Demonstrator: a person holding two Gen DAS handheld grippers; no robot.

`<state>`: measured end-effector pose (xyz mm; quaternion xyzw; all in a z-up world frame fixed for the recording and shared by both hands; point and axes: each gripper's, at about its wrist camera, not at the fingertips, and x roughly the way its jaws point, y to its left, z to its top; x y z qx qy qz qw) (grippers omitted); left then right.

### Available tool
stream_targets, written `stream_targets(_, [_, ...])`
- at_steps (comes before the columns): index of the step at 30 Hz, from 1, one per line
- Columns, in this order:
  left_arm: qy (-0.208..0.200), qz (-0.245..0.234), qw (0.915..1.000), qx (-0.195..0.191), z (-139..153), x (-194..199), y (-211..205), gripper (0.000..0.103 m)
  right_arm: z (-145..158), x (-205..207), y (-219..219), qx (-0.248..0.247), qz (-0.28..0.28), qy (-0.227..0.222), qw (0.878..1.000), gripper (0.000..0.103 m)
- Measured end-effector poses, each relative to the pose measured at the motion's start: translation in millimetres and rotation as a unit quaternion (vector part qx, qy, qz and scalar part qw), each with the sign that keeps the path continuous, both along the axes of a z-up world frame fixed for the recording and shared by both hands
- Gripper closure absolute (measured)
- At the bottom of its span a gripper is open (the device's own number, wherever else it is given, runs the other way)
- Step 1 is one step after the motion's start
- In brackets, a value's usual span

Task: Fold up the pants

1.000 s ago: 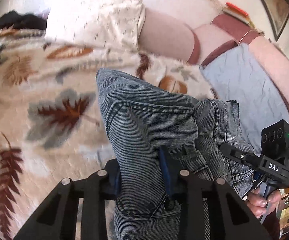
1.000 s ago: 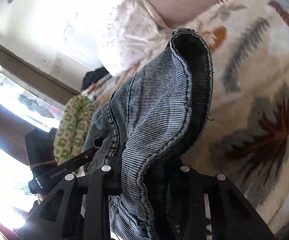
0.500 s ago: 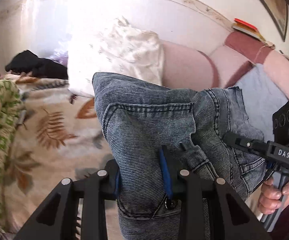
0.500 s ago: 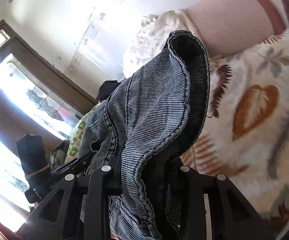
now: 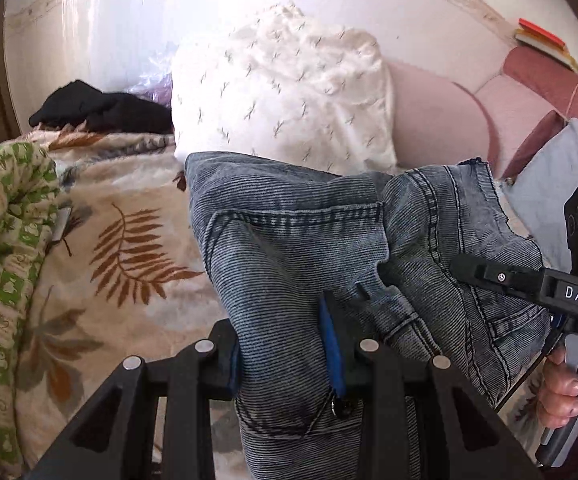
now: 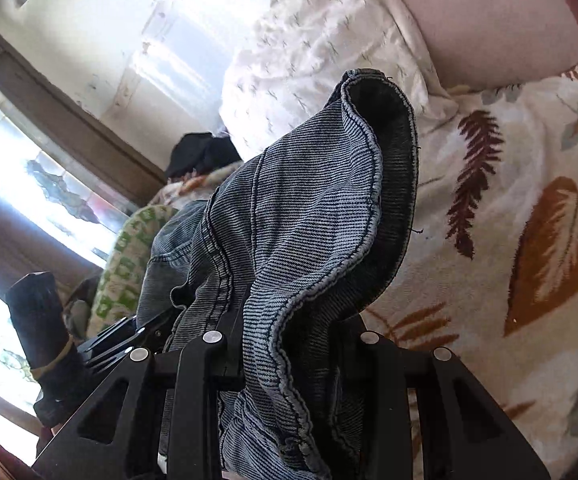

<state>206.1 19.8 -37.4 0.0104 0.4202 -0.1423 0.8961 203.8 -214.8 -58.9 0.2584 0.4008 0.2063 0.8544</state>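
Denim pants, grey-blue and ribbed, are seen filling the centre of both wrist views, held up above a bed. In the left wrist view, the left gripper is shown at the bottom centre with its jaws clamped on a fold of the pants near a pocket seam, a blue pad pressed against the cloth. At the right edge of that view, the right gripper is seen gripped by a hand. In the right wrist view, the right gripper's jaws are closed on a thick bunch of the pants, whose hemmed opening gapes near the top centre. A leaf-patterned blanket is spread at lower left, and a white pillow is propped at upper centre.
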Motion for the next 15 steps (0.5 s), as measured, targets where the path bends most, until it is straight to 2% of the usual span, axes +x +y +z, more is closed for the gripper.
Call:
stream_targets(11, [0.051, 0.007, 0.9983, 0.026, -57, 42, -10, 0.067, -51, 41, 2, -0.023, -0.006, 0.046, 0.999, 0.074])
stream_targets(14, [0.053, 0.008, 0.9978, 0.037, -69, 47, -12, 0.058, -69, 45, 2, -0.033, -0.01, 0.065, 0.997, 0.07])
stream_targets(15, [0.051, 0.008, 0.9977, 0.045, -72, 47, -14, 0.053, -72, 45, 1, -0.037, -0.012, 0.066, 0.997, 0.067])
